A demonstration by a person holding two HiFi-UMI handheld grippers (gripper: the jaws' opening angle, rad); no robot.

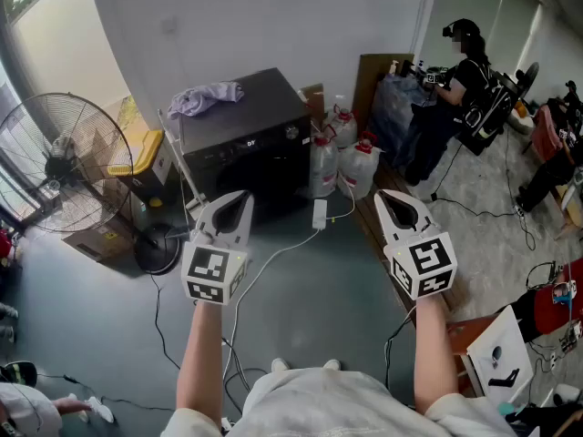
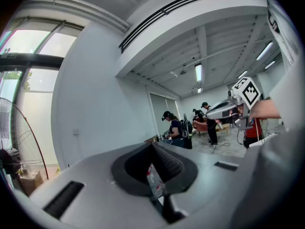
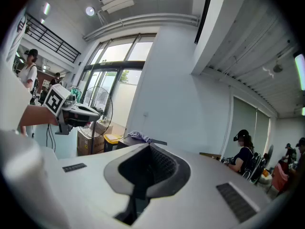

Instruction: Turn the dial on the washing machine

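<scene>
The black washing machine (image 1: 246, 144) stands on the floor by the white wall, in front of the person. Its small round dial (image 1: 291, 132) is at the top right of its front. A purple cloth (image 1: 205, 98) lies on top. Jugs (image 1: 360, 167) stand just beside it on the right, and a big fan (image 1: 64, 162) stands to the left. The left gripper (image 1: 239, 200) and the right gripper (image 1: 393, 198) are held up, away from the machine. Both have their jaws pressed together with nothing in them.
</scene>
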